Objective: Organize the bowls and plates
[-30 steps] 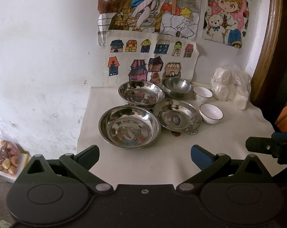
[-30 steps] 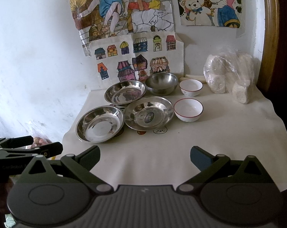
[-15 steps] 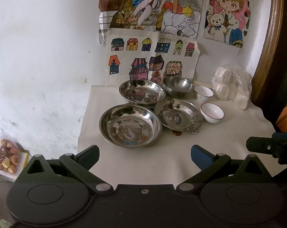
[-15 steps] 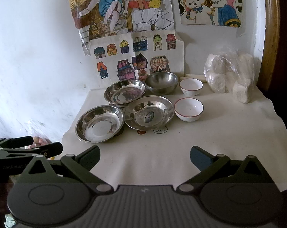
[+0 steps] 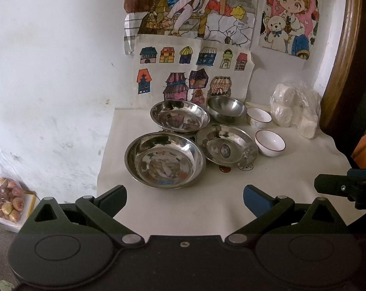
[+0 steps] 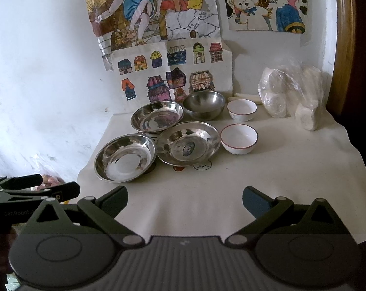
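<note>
Three steel plates sit on the white-covered table (image 5: 183, 208): a large near-left plate (image 5: 164, 160) (image 6: 124, 161), a middle plate with a sticker (image 5: 226, 148) (image 6: 187, 143), and a far plate (image 5: 179, 116) (image 6: 157, 117). A deep steel bowl (image 5: 226, 109) (image 6: 204, 104) stands behind them. Two white red-rimmed bowls stand to the right, one near (image 5: 270, 143) (image 6: 239, 138) and one far (image 5: 258, 117) (image 6: 242, 109). My left gripper (image 5: 185, 195) and right gripper (image 6: 185, 195) are both open and empty, hovering over the table's front edge.
A plastic bag of white lumps (image 5: 295, 108) (image 6: 292, 97) sits at the back right by a wooden frame. Drawings hang on the wall (image 5: 49, 60) behind. A bag of fruit (image 5: 6, 200) lies on the floor at left. The right gripper's tip (image 5: 340, 186) shows at the left view's right edge.
Both views have shifted only slightly; the dishes sit a touch lower in the left view. Nothing was grasped or moved.
</note>
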Tool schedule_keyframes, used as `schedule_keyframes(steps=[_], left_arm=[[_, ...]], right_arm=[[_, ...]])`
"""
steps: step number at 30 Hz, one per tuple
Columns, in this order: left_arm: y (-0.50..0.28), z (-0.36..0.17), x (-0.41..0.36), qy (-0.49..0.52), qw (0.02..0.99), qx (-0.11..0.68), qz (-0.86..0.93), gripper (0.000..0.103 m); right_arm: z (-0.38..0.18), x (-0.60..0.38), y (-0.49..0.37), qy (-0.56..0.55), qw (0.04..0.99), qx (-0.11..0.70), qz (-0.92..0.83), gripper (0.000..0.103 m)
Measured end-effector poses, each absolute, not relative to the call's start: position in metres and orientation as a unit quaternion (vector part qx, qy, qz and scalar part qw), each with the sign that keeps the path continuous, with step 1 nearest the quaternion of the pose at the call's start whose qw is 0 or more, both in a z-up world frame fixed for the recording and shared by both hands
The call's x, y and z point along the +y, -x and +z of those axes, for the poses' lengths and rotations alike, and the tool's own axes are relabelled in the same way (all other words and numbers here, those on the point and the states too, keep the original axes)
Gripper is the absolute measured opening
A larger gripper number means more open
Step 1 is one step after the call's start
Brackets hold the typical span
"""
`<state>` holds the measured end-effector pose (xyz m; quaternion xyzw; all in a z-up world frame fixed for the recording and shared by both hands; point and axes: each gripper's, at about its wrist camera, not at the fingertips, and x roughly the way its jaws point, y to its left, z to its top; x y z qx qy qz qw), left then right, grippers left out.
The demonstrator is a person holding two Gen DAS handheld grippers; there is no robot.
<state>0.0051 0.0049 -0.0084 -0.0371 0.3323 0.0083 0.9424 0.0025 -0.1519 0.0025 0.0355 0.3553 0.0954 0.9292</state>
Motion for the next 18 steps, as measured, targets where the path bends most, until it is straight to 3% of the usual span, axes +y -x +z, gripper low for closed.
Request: schedule_keyframes(steps=[18], left_arm=[[-0.006,-0.021,0.003,0.036,0.941,0.336,0.008,0.102]], right_arm=[[-0.002,-0.161,-0.011,-0.037,0.928,0.358,0.094,0.103]])
